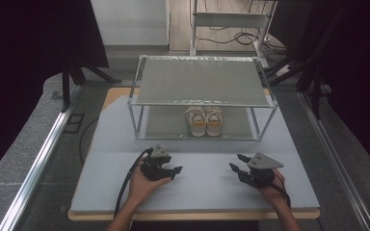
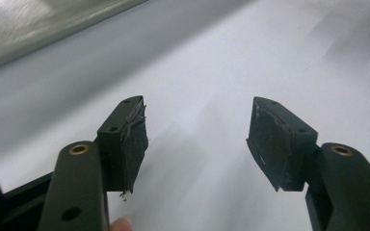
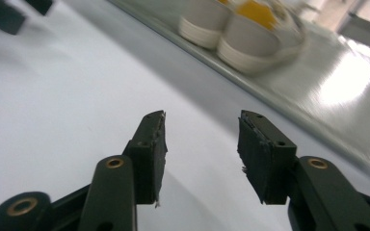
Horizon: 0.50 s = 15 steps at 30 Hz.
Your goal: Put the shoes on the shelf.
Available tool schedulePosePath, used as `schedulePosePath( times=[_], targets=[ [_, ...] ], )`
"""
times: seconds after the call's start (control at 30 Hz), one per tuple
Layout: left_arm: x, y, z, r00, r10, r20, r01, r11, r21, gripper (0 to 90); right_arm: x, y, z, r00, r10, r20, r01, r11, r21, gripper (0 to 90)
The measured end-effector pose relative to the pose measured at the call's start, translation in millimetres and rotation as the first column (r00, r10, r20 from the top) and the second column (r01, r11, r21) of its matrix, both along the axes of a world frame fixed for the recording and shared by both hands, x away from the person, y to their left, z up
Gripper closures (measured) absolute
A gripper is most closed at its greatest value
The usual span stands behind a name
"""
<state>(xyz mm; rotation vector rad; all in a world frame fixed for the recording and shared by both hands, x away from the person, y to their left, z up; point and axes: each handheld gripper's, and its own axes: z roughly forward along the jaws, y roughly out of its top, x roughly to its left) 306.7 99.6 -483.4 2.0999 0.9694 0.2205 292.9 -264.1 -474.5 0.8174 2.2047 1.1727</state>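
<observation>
A pair of white shoes (image 1: 204, 121) with yellow heels stands on the lower shelf of a metal rack (image 1: 134, 102) at the middle of the table. In the right gripper view the shoes (image 3: 250, 33) appear blurred at the top, heels toward me. My left gripper (image 1: 173, 172) rests low over the table's front left, its jaws pointing right. They stand open with nothing between them (image 2: 197, 139). My right gripper (image 1: 236, 162) is at the front right, aimed up and left toward the rack, open and empty (image 3: 202, 149).
The grey table top (image 1: 202, 192) stretches between the two hands and the rack. The rack's top shelf (image 1: 200, 82) carries nothing. Aluminium rails (image 1: 43, 159) run along both sides, and cables lie on the floor behind.
</observation>
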Motion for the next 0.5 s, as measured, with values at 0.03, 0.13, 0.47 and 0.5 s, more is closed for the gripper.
schedulePosePath(
  times=[0.03, 0.13, 0.47, 0.5],
  targets=[
    [-2.5, 4.4, -1.9, 0.9999, -0.012, 0.000, 0.012, 0.9985, 0.054, 36.8, -1.1, -4.8, -1.6, 0.9999, -0.012, -0.011, 0.013, 1.000, 0.018, 52.4],
    [-5.5, 10.7, -1.9, 0.9998, 0.014, 0.013, -0.014, 0.9991, 0.040, 36.5, -1.4, -12.2, -4.7, 0.9992, -0.032, -0.026, 0.032, 0.999, 0.033, 51.2],
    [-10.5, 21.1, 2.2, 0.9996, 0.026, 0.006, -0.026, 0.9997, 0.003, 32.4, -0.4, -10.1, -7.2, 0.9996, -0.022, -0.020, 0.022, 1.000, -0.011, 45.8],
    [-10.7, 22.5, 3.9, 0.9994, 0.033, 0.007, -0.032, 0.9994, -0.010, 32.4, -0.4, -10.1, -7.2, 0.9996, -0.022, -0.020, 0.022, 1.000, -0.011, 45.8]
  ],
)
